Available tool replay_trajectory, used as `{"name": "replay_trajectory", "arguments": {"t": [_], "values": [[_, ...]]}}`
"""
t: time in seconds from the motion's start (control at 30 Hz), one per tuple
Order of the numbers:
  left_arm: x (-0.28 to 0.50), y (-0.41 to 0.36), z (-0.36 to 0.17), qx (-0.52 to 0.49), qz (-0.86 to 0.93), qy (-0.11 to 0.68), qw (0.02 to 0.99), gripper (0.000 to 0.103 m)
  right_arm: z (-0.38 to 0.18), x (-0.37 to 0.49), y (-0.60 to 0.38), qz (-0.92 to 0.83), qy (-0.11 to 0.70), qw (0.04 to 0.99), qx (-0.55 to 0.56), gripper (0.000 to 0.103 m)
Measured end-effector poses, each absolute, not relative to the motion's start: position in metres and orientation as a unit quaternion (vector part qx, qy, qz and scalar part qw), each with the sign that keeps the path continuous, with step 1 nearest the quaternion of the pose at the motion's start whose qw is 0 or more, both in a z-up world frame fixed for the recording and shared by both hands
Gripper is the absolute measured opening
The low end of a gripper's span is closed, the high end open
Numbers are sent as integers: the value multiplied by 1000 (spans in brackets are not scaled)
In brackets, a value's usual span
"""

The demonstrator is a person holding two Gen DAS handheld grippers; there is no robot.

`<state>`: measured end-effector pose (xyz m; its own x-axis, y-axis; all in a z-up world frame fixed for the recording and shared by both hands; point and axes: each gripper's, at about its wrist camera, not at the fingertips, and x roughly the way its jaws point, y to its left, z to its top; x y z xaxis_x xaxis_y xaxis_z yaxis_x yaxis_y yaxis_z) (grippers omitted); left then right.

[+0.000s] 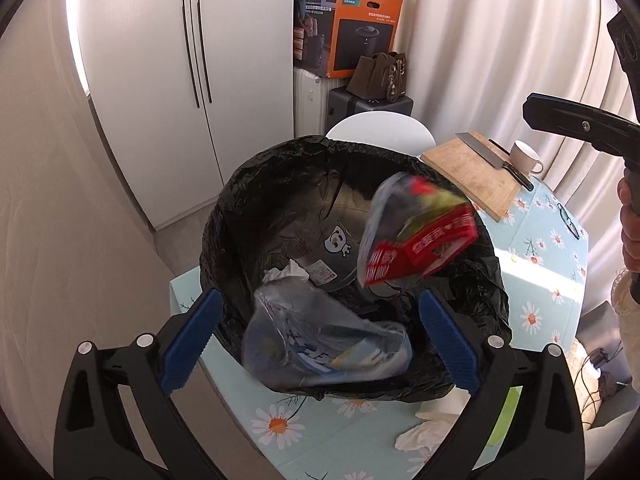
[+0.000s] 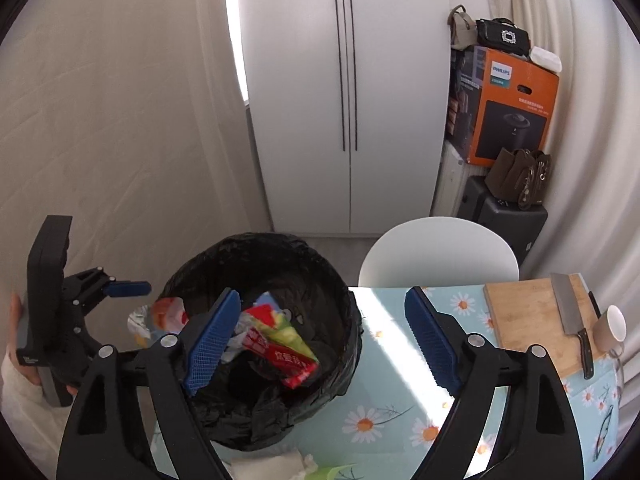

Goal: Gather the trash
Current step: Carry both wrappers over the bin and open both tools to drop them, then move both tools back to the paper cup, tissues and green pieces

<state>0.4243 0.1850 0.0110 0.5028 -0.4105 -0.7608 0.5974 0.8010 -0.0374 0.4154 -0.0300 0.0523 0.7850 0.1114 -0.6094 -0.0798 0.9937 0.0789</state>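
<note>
Your left wrist view alone shows the crumpled tissues (image 1: 424, 432) on the table (image 1: 344, 436) below the trash bin (image 1: 248, 208). Both your left gripper (image 1: 320, 340) and right gripper (image 2: 324, 340) have jaws wide apart, empty; the red snack wrapper (image 1: 424, 248) is blurred over the bin's mouth.

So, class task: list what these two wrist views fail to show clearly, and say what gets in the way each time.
1. Red snack wrapper: motion-blurred in the left wrist view, print unreadable.
2. Bottom of the trash bin: covered by a clear plastic bag in the same view.
3. Crumpled tissues: partly behind the left gripper.
4. Tissues: cut off by the right wrist view's bottom edge, partly behind the right gripper.
</note>
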Motion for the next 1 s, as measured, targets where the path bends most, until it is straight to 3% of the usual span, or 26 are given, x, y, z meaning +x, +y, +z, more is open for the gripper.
{"name": "replay_trajectory", "arguments": {"t": [1.0], "values": [[359,217,-10,68,-201,428,878,97,-1,374,-50,65,386,920,2,88]]}}
